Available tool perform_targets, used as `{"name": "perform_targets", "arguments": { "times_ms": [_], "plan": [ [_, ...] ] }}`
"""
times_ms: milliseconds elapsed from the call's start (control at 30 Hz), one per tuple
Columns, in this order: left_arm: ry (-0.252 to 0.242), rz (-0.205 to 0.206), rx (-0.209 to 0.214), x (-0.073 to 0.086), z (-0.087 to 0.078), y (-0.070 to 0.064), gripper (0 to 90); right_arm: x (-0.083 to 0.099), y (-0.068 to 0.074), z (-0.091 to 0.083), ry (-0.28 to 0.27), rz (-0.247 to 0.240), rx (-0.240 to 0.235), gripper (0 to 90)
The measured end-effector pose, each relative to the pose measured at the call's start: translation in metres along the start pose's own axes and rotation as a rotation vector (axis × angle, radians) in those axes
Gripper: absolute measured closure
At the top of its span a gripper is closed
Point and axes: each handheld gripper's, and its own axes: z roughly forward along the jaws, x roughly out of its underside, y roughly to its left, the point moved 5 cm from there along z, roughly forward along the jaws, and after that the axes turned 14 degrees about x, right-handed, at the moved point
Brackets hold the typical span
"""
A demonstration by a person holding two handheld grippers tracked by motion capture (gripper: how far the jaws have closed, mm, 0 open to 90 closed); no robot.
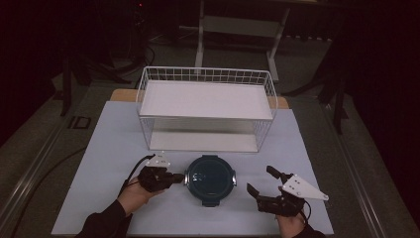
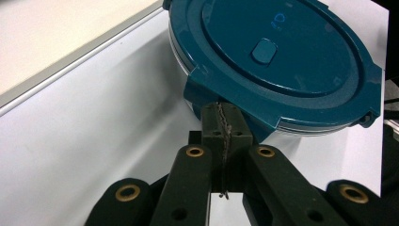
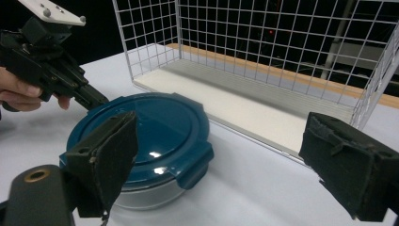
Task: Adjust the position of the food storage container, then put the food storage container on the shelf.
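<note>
Round teal-lidded container (image 1: 210, 179) sits on the counter (image 1: 109, 148) before the wire rack (image 1: 205, 108), between your claws: left claw (image 1: 174, 178) closed, tips at its latch tab, nearer; right claw (image 1: 261, 181) wide apart, standing clear.

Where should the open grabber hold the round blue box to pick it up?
Probably at the clip flap on its own side. The round blue box sits flat with a smooth domed lid, offering no hold from above, but its latch tabs stick out at the rim. The left gripper is shut at the left tab, so the open right gripper could come in sideways, low to the table.
</note>
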Motion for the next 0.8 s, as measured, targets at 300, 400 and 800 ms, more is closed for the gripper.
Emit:
{"name": "perform_targets", "arguments": {
  "times_ms": [300,400,800],
  "plan": [
    [-0.018,0.007,-0.018,0.000,-0.012,0.000,80.2,-0.001,-0.002,-0.002,-0.007,-0.003,0.013,11.5],
    [-0.064,-0.010,-0.018,-0.002,-0.021,-0.001,64.4,-0.001,-0.002,-0.002,-0.008,-0.001,0.012,11.5],
    [-0.179,-0.088,0.050,-0.016,-0.037,-0.015,1.5,-0.005,0.005,0.003,-0.045,0.009,-0.018,10.8]
  ]
}}
